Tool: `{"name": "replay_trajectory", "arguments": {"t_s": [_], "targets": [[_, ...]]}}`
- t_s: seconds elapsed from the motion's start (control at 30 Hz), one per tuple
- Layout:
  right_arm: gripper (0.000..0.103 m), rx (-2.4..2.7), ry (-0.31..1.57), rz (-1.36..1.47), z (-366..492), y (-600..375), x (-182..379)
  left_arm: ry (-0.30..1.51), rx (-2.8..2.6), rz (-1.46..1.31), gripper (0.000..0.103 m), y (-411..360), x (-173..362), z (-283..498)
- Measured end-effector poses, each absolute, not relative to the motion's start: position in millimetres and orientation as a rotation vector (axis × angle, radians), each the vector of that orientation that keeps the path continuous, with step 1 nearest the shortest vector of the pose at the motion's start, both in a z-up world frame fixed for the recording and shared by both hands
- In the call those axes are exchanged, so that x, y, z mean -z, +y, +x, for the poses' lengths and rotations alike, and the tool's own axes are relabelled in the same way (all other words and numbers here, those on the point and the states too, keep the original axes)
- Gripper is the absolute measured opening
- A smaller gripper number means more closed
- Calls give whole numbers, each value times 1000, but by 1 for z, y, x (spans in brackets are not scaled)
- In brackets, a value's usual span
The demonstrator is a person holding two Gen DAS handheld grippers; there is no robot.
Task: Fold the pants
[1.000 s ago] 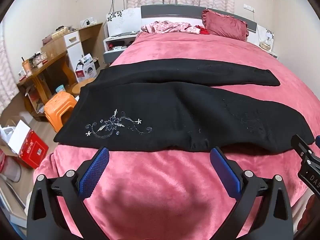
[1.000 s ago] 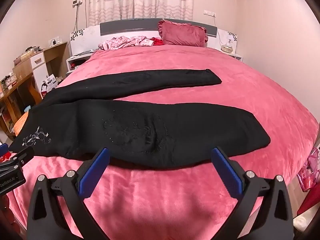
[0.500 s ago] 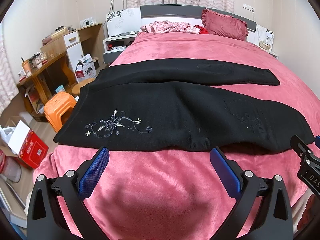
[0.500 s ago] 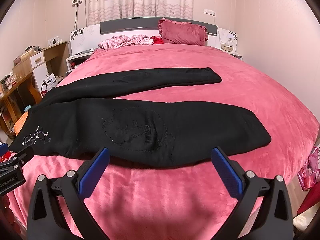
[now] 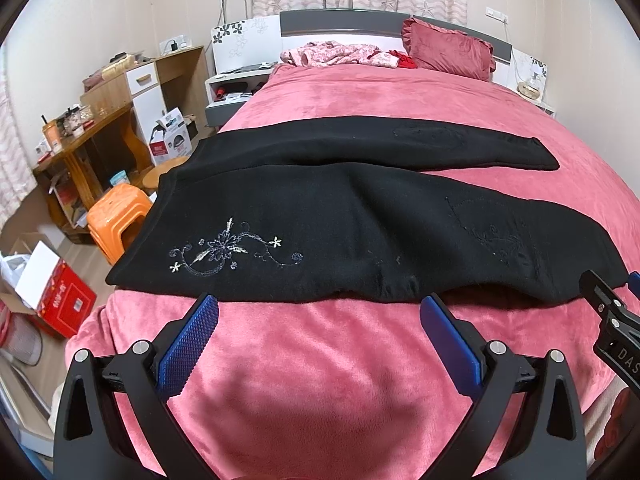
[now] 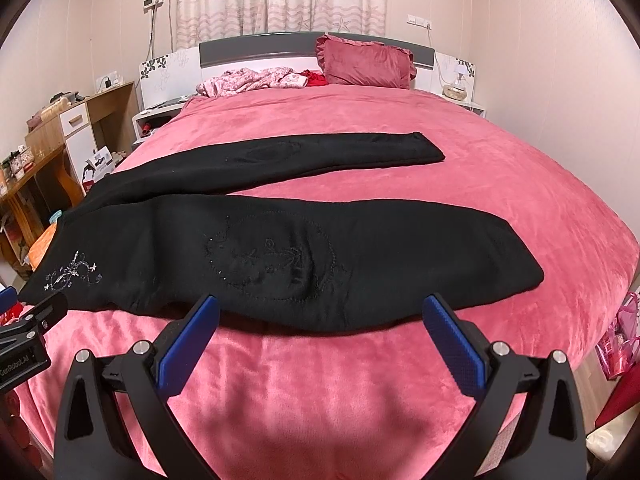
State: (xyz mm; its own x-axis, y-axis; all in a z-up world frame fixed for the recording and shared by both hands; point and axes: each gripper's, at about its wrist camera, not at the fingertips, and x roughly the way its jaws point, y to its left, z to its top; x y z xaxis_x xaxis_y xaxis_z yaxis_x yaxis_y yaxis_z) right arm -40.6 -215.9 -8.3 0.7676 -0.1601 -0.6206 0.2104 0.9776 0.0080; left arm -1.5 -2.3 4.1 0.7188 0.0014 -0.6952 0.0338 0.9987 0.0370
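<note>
Fingers (image 5: 188, 344) of both grippers spread wide, gripping nothing — black pants (image 5: 360, 232) lie flat at 12 o'clock on the pink bed (image 5: 360, 96), probably soft, limp, light; pinch the near-edge hem and waistband corners.

Black pants (image 5: 360, 216) flat, unfolded, lengthwise along bed's foot edge; legs splayed apart, white embroidery near waist.
</note>
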Motion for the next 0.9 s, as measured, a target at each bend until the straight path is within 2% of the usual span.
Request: {"name": "replay_trajectory", "arguments": {"t_s": [0.9], "targets": [[101,194,684,79,-39,-214,12,758,12,36,100,-1,-1,-1]]}}
